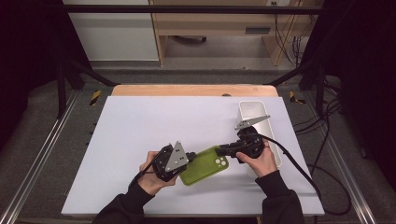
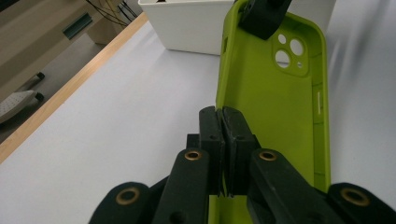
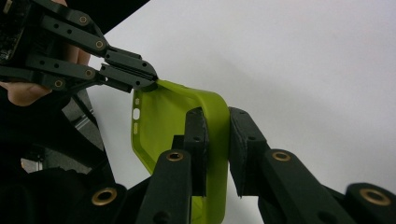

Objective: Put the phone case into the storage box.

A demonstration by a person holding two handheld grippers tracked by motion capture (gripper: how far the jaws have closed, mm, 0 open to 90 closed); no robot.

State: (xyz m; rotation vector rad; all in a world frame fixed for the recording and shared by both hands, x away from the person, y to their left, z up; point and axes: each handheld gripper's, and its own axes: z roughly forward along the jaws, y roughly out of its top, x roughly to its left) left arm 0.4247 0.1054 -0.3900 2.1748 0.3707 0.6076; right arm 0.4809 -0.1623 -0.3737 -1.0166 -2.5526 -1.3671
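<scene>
**Green case gripped at both ends**

High view: the green phone case sits near the desk's front edge, between left tongs and right tongs, white bin beside. Left gripper view: left tongs clamp the case rim. Right gripper view: right tongs pinch its corner.

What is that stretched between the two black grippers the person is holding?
A lime-green soft phone case spans between the left gripper and right gripper, each pinching one end, as seen in the high view.
</scene>
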